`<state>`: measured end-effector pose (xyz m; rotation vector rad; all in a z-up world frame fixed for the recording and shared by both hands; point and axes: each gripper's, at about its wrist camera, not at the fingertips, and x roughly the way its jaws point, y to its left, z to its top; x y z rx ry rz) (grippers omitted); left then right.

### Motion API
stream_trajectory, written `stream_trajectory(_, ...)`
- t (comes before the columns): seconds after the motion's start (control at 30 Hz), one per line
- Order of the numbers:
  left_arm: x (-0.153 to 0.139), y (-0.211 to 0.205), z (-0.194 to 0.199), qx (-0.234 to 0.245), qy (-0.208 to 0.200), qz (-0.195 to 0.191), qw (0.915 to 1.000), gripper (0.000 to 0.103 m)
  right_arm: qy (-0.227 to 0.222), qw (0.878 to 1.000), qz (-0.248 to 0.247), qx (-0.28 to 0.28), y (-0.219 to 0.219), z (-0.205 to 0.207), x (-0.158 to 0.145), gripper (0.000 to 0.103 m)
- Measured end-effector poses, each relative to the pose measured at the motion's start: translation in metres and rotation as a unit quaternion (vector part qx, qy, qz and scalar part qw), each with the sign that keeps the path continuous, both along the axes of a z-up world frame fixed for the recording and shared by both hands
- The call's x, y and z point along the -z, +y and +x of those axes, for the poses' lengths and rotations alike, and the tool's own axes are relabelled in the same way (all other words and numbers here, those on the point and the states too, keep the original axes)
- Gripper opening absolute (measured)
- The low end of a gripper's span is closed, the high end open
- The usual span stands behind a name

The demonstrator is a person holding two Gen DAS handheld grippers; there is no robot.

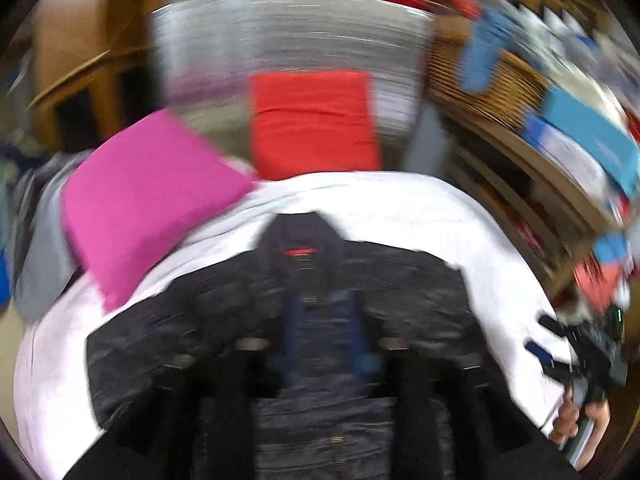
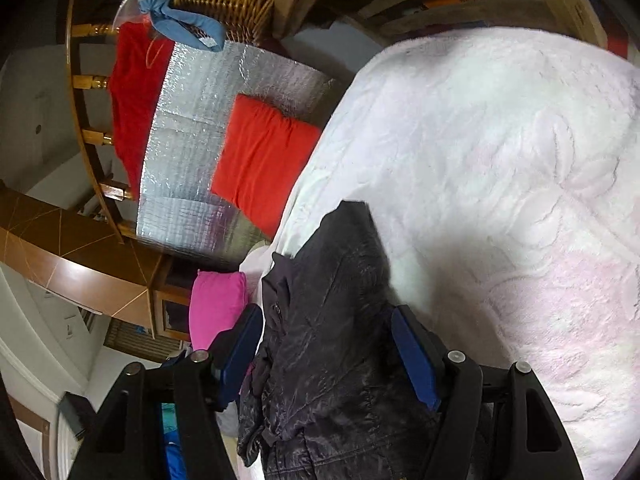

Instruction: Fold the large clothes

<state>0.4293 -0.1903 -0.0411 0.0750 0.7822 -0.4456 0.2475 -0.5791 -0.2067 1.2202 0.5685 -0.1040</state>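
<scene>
The white fluffy blanket w/ faint pink pattern (image 2: 500,168) covers the bed, and the dark shiny quilted jacket (image 1: 320,280) lies flat on it, front side up, hood toward the orange-red square cushion (image 1: 314,120) and the bright pink cushion (image 1: 148,196). Behind stands a silver foil sheet (image 1: 288,36).

Step in hand, as I judge: begin the first fold. To do it well, grip the edge through both layers of fabric, not only the top one, and keep the hem tight btw. the two grippers so the slippery cloth does not bunch.

The right gripper (image 2: 332,356) points down at a slant along the jacket's side; its blue pads (image 2: 414,356) stand wide, fabric is btw. them but not pinched. A hand (image 1: 580,420) holds it from below at the bed's edge. The left gripper (image 1: 320,356) hovers above the jacket's middle, approx. half open; the view is blurred, nothing seems held.
</scene>
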Motion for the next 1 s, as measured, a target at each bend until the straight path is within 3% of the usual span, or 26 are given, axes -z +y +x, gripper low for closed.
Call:
stream_trajectory(0.03, -0.001, 0.022, 0.006, -0.028, -0.002, -0.001, 0.9996, 0.060, 0.000, 1.000, 0.003, -0.005, 0.003, 0.002, 0.001, 0.071)
stream_trajectory(0.17, 0.013, 0.092, 0.015, -0.092, 0.004, 0.016, 0.9956, 0.068, -0.001, 0.999, 0.012, -0.032, 0.022, 0.015, 0.005, 0.071)
stream_trajectory(0.3, 0.058, 0.129, 0.015, -0.120, 0.038, 0.015, 0.9919, 0.072, 0.012, 0.998, 0.004, -0.062, 0.048, 0.034, 0.011, 0.071)
stream_trajectory(0.43, 0.114, 0.123, 0.020, -0.104, 0.079, 0.101, 0.9864, 0.072, 0.021, 0.996, -0.009, -0.087, 0.070, 0.049, 0.016, 0.071)
stream_trajectory(0.53, 0.142, 0.106, 0.021, -0.092, 0.050, 0.189, 0.9765, 0.072, 0.030, 0.995, -0.020, -0.096, 0.079, 0.057, 0.019, 0.071)
stream_trajectory(0.7, 0.168, 0.075, 0.028, -0.058, 0.012, 0.272, 0.9605, 0.072, 0.040, 0.994, -0.010, -0.098, 0.080, 0.065, 0.027, 0.071)
stream_trajectory(0.83, 0.175, 0.068, 0.048, -0.068, -0.013, 0.310, 0.9481, 0.072, 0.042, 0.994, -0.005, -0.097, 0.078, 0.067, 0.031, 0.071)
stream_trajectory(0.93, 0.181, 0.074, 0.067, -0.072, 0.006, 0.316, 0.9459, 0.071, 0.042, 0.994, -0.003, -0.097, 0.078, 0.067, 0.031, 0.071)
stream_trajectory(0.97, 0.182, 0.075, 0.071, -0.070, 0.011, 0.314, 0.9469, 0.069, 0.041, 0.994, -0.002, -0.097, 0.077, 0.067, 0.032, 0.071)
stream_trajectory(1.0, 0.183, 0.078, 0.074, -0.065, 0.016, 0.307, 0.9493, 0.056, 0.040, 0.995, -0.002, -0.096, 0.076, 0.067, 0.032, 0.071)
